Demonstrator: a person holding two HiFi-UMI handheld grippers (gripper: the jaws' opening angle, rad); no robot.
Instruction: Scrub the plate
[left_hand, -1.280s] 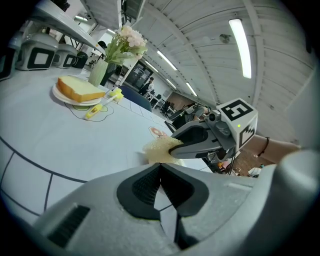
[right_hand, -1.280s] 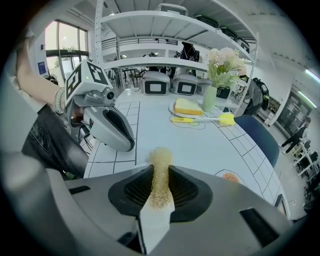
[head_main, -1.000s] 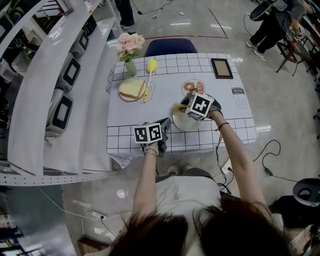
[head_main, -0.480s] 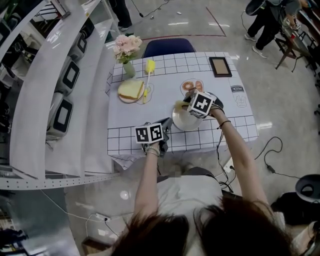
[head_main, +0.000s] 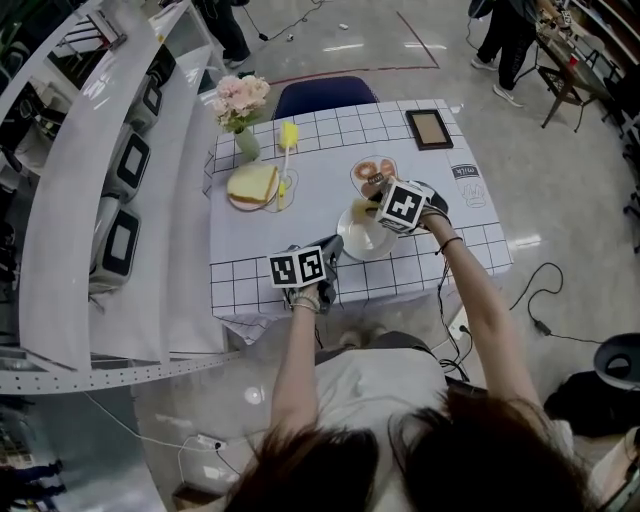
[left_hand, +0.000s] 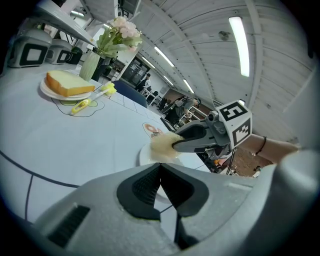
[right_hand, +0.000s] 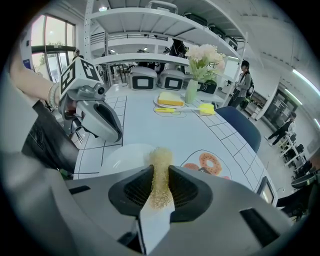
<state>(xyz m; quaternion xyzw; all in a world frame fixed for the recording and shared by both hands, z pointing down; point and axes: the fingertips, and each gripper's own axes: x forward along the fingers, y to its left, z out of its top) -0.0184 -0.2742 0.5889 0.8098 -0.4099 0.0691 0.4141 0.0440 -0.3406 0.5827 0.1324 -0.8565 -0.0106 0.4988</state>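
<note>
- Plate (head_main: 360, 243) is seen near the table's (head_main: 310, 215) front edge, between the two grippers.
- Scourer (right_hand: 161, 165) is clamped in the right gripper (right_hand: 160, 175), over the plate's far rim.
- Left gripper (left_hand: 160, 172) is seen with jaws pressed together, just beside the plate.
- Bread (head_main: 250, 183) is carried on a dish (head_main: 240, 205); flowers (head_main: 238, 98) are stood in a vase (head_main: 247, 145).
- Scourer-to-plate contact cannot be made out; from the head view it is partly hidden by the cube.

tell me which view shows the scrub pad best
Right gripper view: the scrub pad sits centre, clamped between the jaws, mesh visible. In the left gripper view it is a fuzzy tuft over the plate; in the head view only a pale speck.
</note>
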